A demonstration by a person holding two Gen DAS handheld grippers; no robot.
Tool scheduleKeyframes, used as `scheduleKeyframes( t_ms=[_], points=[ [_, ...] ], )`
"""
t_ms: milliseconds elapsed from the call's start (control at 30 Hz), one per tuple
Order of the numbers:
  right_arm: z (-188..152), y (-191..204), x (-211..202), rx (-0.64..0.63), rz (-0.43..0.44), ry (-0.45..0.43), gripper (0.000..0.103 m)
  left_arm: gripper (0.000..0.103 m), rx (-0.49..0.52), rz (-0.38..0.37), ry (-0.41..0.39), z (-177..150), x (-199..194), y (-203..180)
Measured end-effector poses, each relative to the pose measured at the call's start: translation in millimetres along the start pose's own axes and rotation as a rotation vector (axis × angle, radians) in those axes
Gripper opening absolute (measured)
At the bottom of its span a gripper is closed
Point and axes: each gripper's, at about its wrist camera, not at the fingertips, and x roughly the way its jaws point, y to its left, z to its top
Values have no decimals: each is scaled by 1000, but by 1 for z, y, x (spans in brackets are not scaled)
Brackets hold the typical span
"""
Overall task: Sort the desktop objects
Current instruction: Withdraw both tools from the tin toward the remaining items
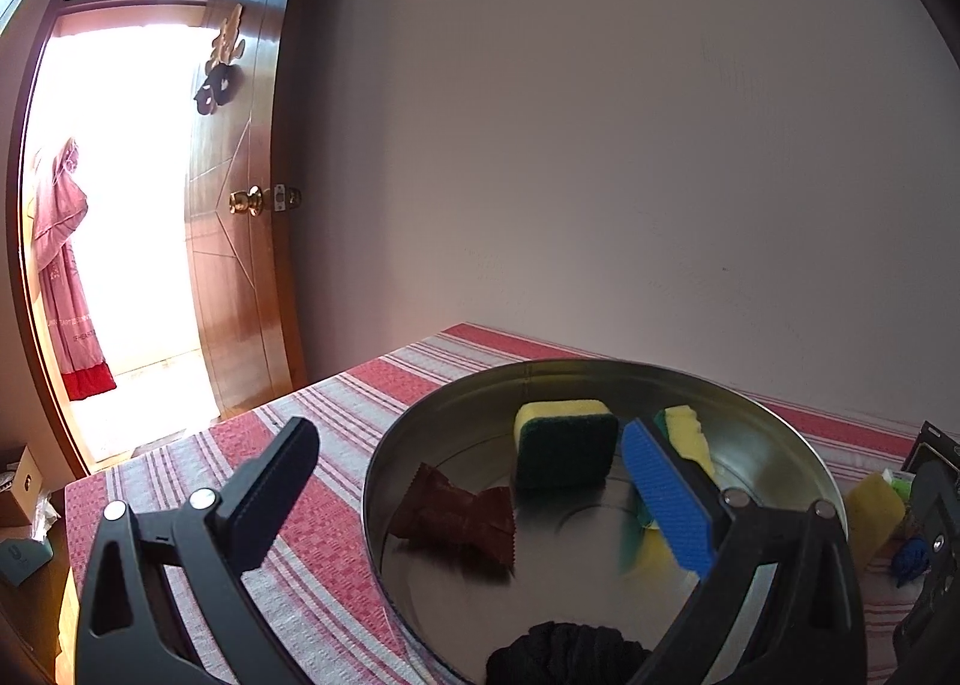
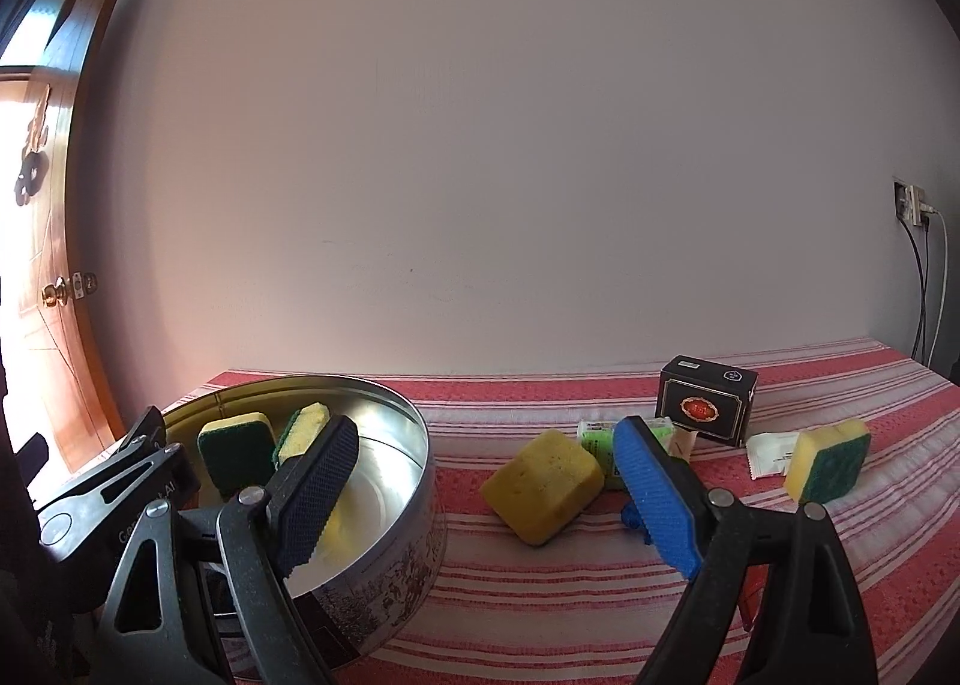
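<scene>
Both jaws of the left hand-held gripper [image 1: 480,499] stand wide apart over the round metal tin [image 1: 384,463], gripping nothing; one finger hangs outside the rim, the blue-padded one inside. The right hand-held gripper [image 2: 486,490] is likewise spread open and empty, its dark pad above the tin's edge, its blue pad near the loose things on the striped surface [image 2: 540,583].

Inside the tin lie two yellow-and-green sponges [image 1: 564,445], one leaning beside the other, one dark red wrapped packet [image 1: 456,517], and one black bundle [image 1: 564,655] at the near wall.

Outside, on the cloth, I count one plain yellow sponge [image 2: 543,484], one more green-backed sponge [image 2: 828,460] standing tilted well to the right, one black box [image 2: 708,400], one green packet [image 2: 600,439], one white sachet [image 2: 771,454] and one small blue thing [image 2: 633,517], partly hidden
</scene>
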Motion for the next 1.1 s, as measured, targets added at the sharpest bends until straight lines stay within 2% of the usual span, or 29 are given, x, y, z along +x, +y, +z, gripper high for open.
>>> scheduleKeyframes(
  t_ms=[200, 500, 833, 1100],
  points=[
    [0, -14, -6, 8, -1, 5, 89, 102, 37, -53, -3, -2, -8, -9],
    [2, -54, -12, -4, -78, 13, 89, 102, 69, -144, -1, -7, -29, -21],
    [5, -121, -18, -43, -156, 27, 89, 102, 139, -333, 15, -18, -63, -65],
    [10, -189, -19, -48, -235, 18, 89, 102, 252, -501, 76, -29, -85, -118]
  ],
)
